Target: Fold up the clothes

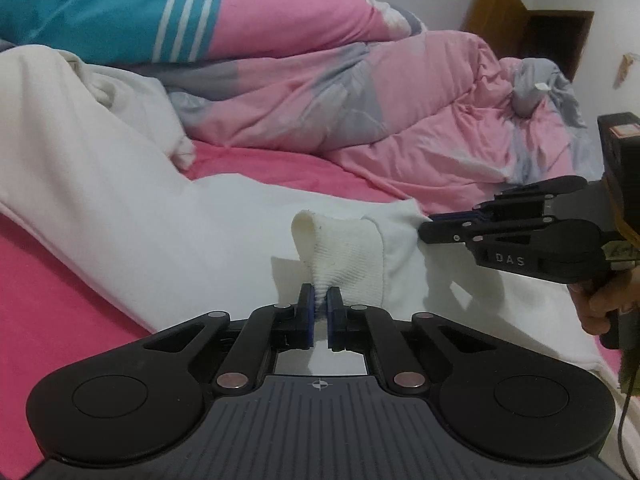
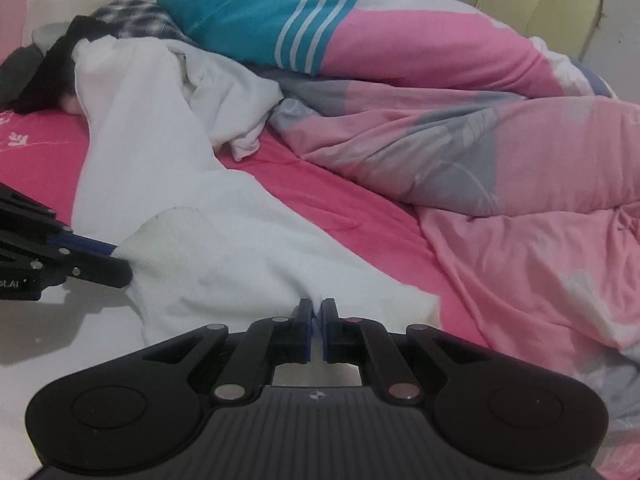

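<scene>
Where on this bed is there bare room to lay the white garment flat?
Bare pink sheet runs between the white garment and the rumpled pink duvet. Crowded near the dark clothes.

At the right edge of the left wrist view, the right tongs [image 1: 426, 230] bear the raised letters "DAS" on their black body. At the left edge of the right wrist view, the left tongs [image 2: 120, 264] show a cut-off white mark ending in "ot.AI". White marks on the pink sheet [image 2: 24, 138] at far left cannot be read.
</scene>
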Tool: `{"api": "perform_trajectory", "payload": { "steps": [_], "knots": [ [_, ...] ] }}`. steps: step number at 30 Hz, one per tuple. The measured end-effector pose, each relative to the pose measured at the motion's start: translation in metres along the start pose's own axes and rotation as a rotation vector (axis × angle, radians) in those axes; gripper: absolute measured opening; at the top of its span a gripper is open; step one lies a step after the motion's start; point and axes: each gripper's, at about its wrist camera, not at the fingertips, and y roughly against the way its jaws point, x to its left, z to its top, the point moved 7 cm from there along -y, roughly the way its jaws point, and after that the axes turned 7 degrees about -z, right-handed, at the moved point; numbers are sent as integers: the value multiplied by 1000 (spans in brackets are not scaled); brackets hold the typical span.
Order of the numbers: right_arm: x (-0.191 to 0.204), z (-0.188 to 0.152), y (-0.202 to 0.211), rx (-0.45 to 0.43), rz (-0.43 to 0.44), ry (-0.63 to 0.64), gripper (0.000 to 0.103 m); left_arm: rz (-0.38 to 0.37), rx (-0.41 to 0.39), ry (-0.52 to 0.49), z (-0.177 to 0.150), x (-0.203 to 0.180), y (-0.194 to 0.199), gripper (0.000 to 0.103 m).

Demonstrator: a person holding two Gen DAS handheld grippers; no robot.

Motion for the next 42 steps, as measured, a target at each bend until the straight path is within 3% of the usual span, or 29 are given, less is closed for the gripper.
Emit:
{"api": "perform_trajectory", "payload": {
  "steps": [10,17,21,24,27,30,33,36,38,42],
  "knots": [
    [16,8,-22,-11,9,-1,4,57,39,40,-1,23,-6,3],
    [29,-6,-42,27,1,29,9,79,44,17,1,19,-5,7],
    [-9,-2,-14,5,-42,-120,22,80,23,-11,4,10,-1,14],
    [-72,-12,45,-33,-117,-330,25,81,7,-33,7,3,2,22],
    [-136,-63,128,-90,-241,-548,30,82,-9,-54,10,-4,5,35],
    [-188,-129,195,-75,-366,-720,30,83,-25,-75,13,-11,9,37],
    [-212,-184,225,-26,-409,-819,30,51,9,-91,12,-27,-2,38],
    [-212,-205,217,19,-370,-856,30,1,77,-67,6,-40,-28,38],
    [-206,-210,197,55,-326,-860,30,16,103,-50,-4,-38,-44,38],
    [-194,-215,156,104,-255,-893,30,19,84,-85,-14,-38,-48,37]
  ]
}}
